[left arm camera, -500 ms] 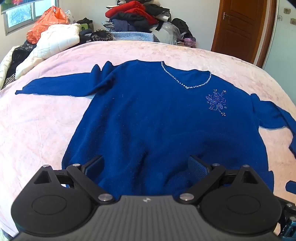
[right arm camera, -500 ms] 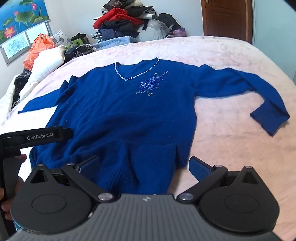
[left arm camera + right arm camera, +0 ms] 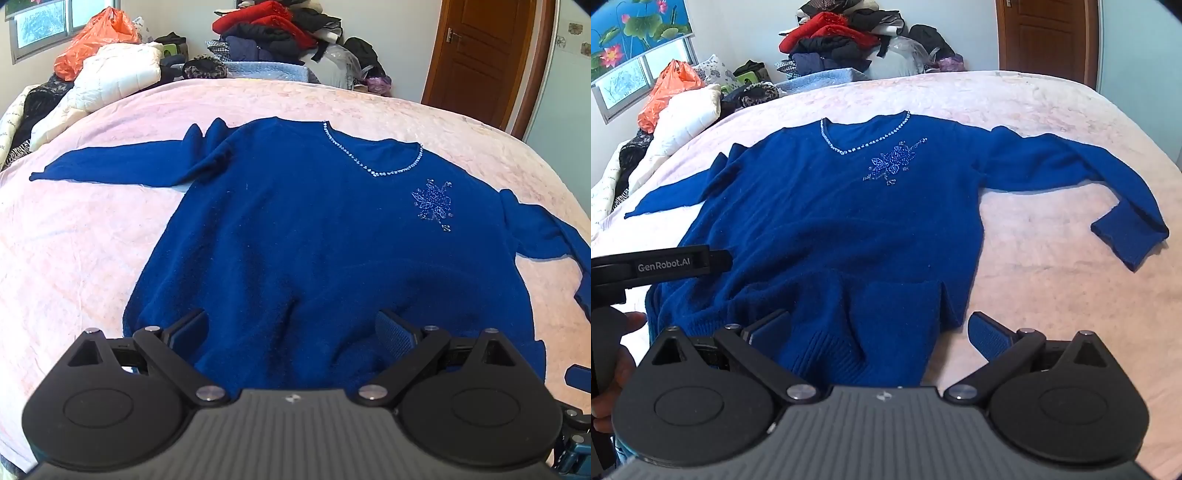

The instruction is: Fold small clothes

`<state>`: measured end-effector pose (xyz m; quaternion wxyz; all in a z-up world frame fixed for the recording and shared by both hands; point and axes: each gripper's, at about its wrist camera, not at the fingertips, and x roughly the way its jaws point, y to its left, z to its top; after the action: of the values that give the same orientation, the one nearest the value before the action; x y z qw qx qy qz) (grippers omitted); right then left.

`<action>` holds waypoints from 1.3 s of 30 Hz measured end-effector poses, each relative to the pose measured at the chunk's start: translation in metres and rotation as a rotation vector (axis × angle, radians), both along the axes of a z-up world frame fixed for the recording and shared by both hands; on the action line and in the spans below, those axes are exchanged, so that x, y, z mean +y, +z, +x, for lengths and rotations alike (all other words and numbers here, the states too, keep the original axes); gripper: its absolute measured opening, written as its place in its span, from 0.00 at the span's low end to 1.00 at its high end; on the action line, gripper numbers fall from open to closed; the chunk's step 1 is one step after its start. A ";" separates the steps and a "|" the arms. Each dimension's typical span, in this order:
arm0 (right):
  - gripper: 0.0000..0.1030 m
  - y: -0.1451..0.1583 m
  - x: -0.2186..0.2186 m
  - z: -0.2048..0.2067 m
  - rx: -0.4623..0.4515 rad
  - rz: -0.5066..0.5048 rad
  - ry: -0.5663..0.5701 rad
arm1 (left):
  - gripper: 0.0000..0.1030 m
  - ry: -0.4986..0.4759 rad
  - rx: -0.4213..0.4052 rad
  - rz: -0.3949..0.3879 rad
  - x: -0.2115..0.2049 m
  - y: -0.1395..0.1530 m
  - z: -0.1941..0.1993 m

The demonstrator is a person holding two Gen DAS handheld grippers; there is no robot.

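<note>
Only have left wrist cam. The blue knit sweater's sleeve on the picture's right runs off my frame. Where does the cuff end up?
Observer: Right wrist view shows the blue knit sweater whole. That sleeve bends downward, and its cuff lies flat on the pink bedspread.
Operator: Other tool's state?
Observer: The right gripper is open and empty, with one of its fingers over bare bedspread.
Operator: Hem flat there?
Observer: No, the ribbed hem is bunched into folds.
</note>
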<state>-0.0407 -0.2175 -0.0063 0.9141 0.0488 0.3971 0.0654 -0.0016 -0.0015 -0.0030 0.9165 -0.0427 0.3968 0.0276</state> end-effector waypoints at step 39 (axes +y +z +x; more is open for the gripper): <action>1.00 -0.004 -0.005 0.000 0.015 0.035 0.000 | 0.95 0.006 -0.019 0.014 -0.003 -0.003 -0.001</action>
<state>-0.0409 -0.2223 -0.0099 0.9101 0.0652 0.4028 0.0720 -0.0023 -0.0045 -0.0060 0.9204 -0.0375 0.3878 0.0325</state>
